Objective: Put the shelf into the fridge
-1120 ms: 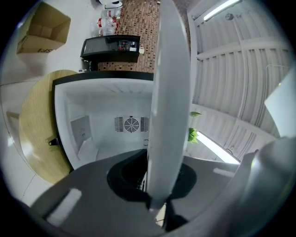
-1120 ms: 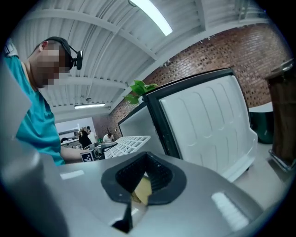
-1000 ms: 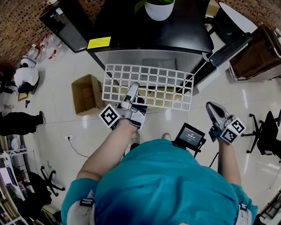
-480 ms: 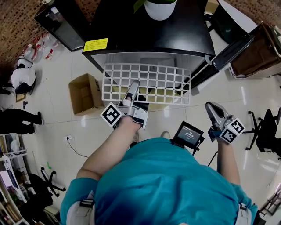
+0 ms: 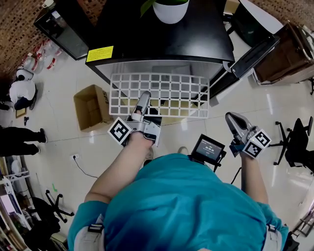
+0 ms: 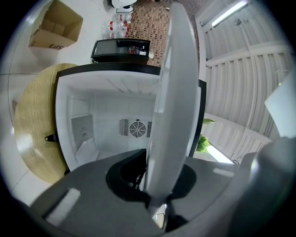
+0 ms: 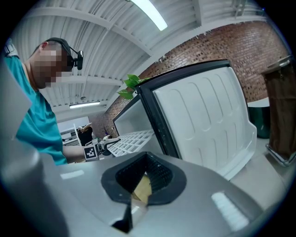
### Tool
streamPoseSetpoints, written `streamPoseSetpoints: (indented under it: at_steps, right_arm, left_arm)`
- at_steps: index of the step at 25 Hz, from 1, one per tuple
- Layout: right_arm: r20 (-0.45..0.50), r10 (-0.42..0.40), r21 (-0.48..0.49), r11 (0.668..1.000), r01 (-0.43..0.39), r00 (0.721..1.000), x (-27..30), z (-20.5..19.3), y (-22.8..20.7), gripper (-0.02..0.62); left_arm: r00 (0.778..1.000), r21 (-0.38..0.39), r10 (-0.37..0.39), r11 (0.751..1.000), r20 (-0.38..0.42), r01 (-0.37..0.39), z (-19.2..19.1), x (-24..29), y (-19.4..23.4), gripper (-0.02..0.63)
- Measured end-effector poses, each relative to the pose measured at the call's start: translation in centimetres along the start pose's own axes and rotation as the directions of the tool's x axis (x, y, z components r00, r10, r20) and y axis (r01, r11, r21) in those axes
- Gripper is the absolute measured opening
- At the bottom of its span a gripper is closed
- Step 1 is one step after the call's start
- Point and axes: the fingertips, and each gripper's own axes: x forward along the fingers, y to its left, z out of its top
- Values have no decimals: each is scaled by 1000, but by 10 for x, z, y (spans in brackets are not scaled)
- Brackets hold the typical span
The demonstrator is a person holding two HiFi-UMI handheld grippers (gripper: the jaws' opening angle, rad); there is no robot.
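Observation:
The white grid shelf [image 5: 159,95] is held level in front of the open black fridge [image 5: 162,44], its far edge at the fridge's mouth. My left gripper [image 5: 140,105] is shut on the middle of the shelf's near edge. In the left gripper view the shelf [image 6: 173,92] runs edge-on out of the jaws, with the white fridge interior [image 6: 111,125] and its fan behind it. My right gripper [image 5: 234,122] hangs off to the right, shut and holding nothing. From the right gripper view I see the shelf [image 7: 129,139] beside the fridge door [image 7: 203,125].
The fridge door [image 5: 252,49] stands open to the right. A potted plant [image 5: 170,10] sits on the fridge top. An open cardboard box [image 5: 91,107] lies on the floor to the left. A small screen device [image 5: 210,148] is at the person's waist. Office chairs stand at the edges.
My left gripper has carried the shelf forward, toward the fridge opening. The right gripper has barely shifted.

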Motion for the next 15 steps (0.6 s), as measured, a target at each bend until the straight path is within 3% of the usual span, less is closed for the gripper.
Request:
streamPoseSetpoints:
  at_steps: [6,10,15]
  right_arm:
    - [2,6,-6,1000,-6,1000,2,3,5,2]
    - [-3,6,-5,1000,-6,1000,2,0,6,2]
    - [-5,16,-13,1000,-16,1000,2,-6,9,2]
  left_arm:
    - [1000,-18,15,1000,1,-15,0,-1,-2,26]
    - [1000,-38,-25,999,4,25,-2,-1,-7,25]
    - [1000,22,-18,1000,25,17,0,-1,-10,21]
